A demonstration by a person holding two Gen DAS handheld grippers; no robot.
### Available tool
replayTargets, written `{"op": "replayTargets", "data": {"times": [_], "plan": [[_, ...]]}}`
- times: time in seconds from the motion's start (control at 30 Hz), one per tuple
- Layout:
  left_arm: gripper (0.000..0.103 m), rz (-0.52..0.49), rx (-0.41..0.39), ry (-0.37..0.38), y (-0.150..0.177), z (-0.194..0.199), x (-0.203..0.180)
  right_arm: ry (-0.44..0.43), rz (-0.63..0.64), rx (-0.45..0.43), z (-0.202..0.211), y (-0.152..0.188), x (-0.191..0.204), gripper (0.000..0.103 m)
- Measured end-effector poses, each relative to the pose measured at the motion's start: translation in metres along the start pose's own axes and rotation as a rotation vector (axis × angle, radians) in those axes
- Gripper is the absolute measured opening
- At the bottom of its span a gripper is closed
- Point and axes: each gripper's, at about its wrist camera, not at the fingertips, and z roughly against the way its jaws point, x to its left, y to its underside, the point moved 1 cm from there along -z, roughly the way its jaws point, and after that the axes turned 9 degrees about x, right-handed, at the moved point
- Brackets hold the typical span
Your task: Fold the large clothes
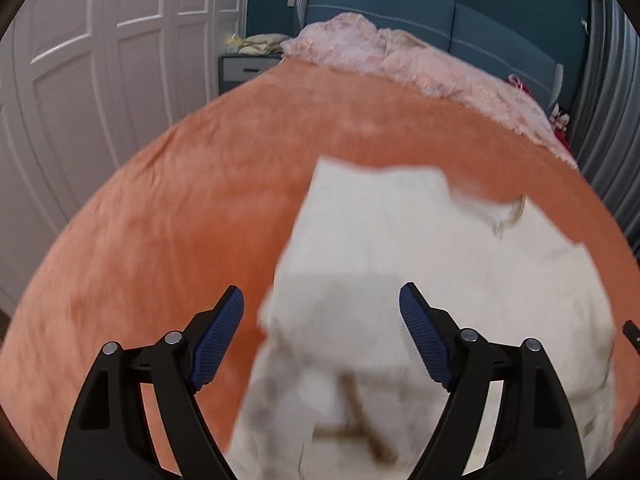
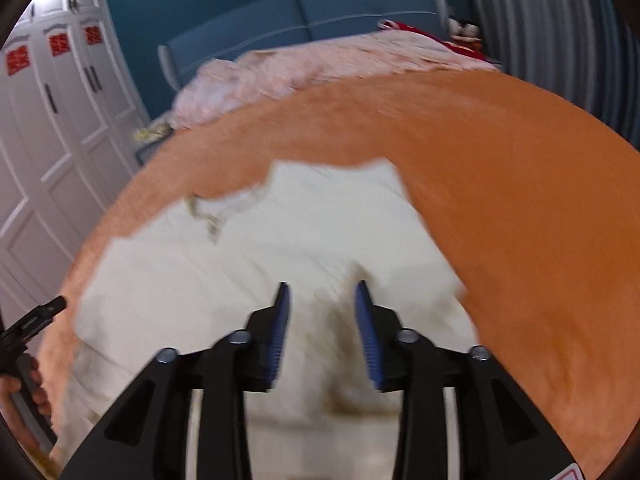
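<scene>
A cream-white garment point(image 1: 420, 272) with tan trim lies spread on the orange bedspread point(image 1: 180, 220). It also shows in the right wrist view point(image 2: 256, 272), its collar toward the headboard. My left gripper point(image 1: 322, 304) is open wide above the garment's near left edge, holding nothing. My right gripper point(image 2: 322, 292) is partly open above the garment's near right part, with no cloth seen between its blue pads. The left gripper's tip point(image 2: 44, 314) shows at the left edge of the right wrist view. The views are motion-blurred.
A pink fluffy blanket point(image 1: 400, 60) is bunched at the head of the bed against a blue headboard point(image 1: 440, 20). White wardrobe doors point(image 1: 80, 60) stand to the left, with a nightstand point(image 1: 244, 70). Grey curtains point(image 2: 560, 20) hang on the right. Red items point(image 2: 460, 44) lie near the pillows.
</scene>
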Motion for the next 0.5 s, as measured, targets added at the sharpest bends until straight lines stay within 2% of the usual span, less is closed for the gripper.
{"op": "replayTargets", "data": {"times": [0.03,0.1,0.2,0.33,0.5], "plan": [[0.078,0.015,0.000,0.017,-0.013,-0.002,-0.001,-0.059,0.015,0.013,-0.009,-0.017,0.015,0.048],[0.078,0.056,0.021,0.077,-0.044,-0.014,-0.004,-0.154,0.029,0.046,-0.033,-0.042,0.039,0.048],[0.078,0.096,0.050,0.089,-0.078,-0.046,-0.011,-0.229,0.091,0.096,-0.082,-0.073,0.086,0.048],[0.077,0.113,0.080,0.056,-0.103,-0.091,-0.019,-0.214,0.170,0.136,-0.143,-0.098,0.137,0.048],[0.076,0.108,0.135,-0.005,-0.097,-0.151,-0.020,-0.210,0.168,0.199,-0.209,-0.122,0.170,0.048]]}}
